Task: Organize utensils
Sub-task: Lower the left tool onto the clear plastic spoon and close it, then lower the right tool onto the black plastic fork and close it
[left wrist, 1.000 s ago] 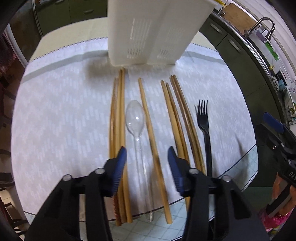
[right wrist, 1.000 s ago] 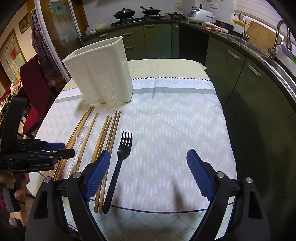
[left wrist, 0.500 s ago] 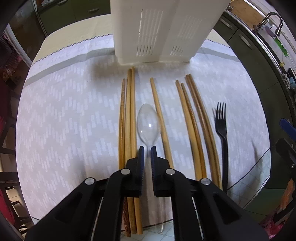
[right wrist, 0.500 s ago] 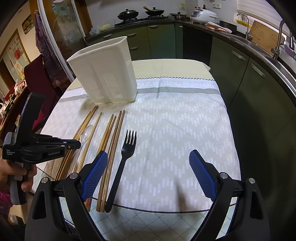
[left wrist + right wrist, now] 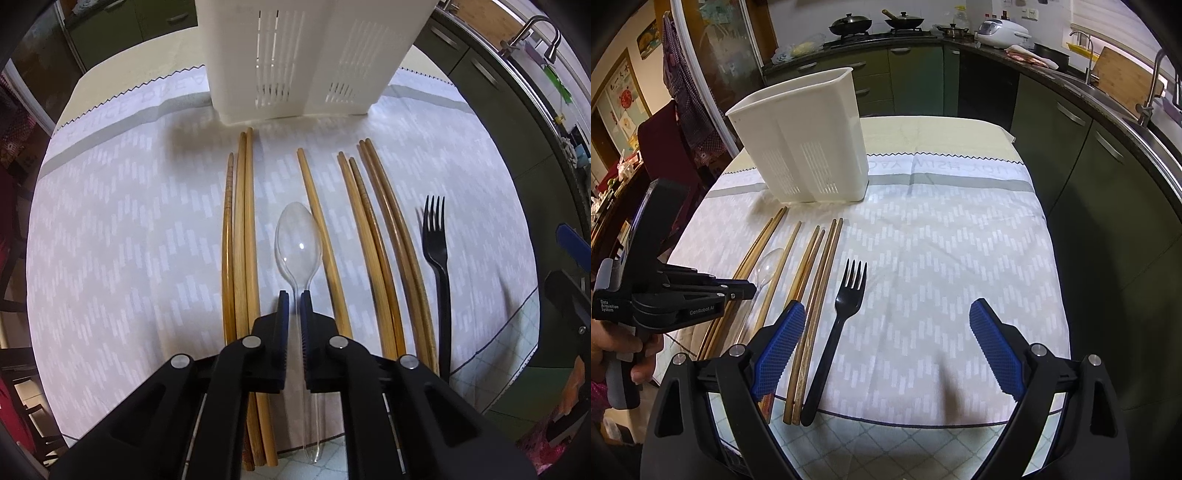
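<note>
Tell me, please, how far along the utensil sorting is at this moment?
Nothing looks stored yet: no utensil handles rise above the rim of the white caddy, though its inside is hidden. In hand: the left gripper is shut on the handle of the clear spoon, which lies on the cloth. Left on the table: the chopsticks and the black fork. The right gripper hangs open, empty.

My left gripper (image 5: 294,295) and right gripper (image 5: 886,345) have black frames, silver pivot screws and blue ribbed pads (image 5: 995,345).
</note>
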Demonstrator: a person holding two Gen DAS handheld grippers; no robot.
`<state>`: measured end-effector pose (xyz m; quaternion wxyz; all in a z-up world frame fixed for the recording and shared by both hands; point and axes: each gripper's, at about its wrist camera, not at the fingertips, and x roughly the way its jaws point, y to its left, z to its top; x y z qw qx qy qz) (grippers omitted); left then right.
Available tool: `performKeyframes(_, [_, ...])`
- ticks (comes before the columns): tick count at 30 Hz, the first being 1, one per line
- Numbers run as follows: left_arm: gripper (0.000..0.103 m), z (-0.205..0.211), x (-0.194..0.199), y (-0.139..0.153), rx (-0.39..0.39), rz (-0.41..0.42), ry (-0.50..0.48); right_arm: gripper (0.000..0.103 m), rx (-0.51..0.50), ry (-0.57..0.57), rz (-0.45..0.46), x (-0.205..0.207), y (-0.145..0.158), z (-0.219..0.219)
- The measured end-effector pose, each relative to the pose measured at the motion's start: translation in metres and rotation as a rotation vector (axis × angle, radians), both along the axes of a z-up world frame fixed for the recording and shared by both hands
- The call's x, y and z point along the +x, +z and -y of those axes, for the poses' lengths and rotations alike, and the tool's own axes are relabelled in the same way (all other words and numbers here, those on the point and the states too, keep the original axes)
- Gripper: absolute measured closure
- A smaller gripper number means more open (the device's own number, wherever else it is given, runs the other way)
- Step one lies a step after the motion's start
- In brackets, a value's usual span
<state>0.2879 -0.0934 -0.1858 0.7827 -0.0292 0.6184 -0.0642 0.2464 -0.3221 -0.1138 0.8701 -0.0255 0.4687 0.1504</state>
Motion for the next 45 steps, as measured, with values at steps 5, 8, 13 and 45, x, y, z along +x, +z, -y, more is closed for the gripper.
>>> performKeyframes(5, [0.096,0.008,0.001,-0.001,-0.004,0.002,-0.017,0.013,-0.002,0.005,-0.005,0.001,-0.002,-0.001])
performKeyframes(8, [0.096,0.009,-0.005,-0.001,-0.014,-0.002,-0.023,0.013,-0.003,0.005,-0.009,0.002,-0.004,-0.001])
performKeyframes(13, [0.093,0.023,-0.003,-0.003,0.002,0.004,-0.049,0.013,-0.002,0.001,-0.01,0.003,-0.005,0.001])
performKeyframes(45, [0.094,0.014,-0.008,-0.011,0.057,0.054,-0.136,0.055,-0.13,0.066,-0.284,0.029,-0.055,-0.056])
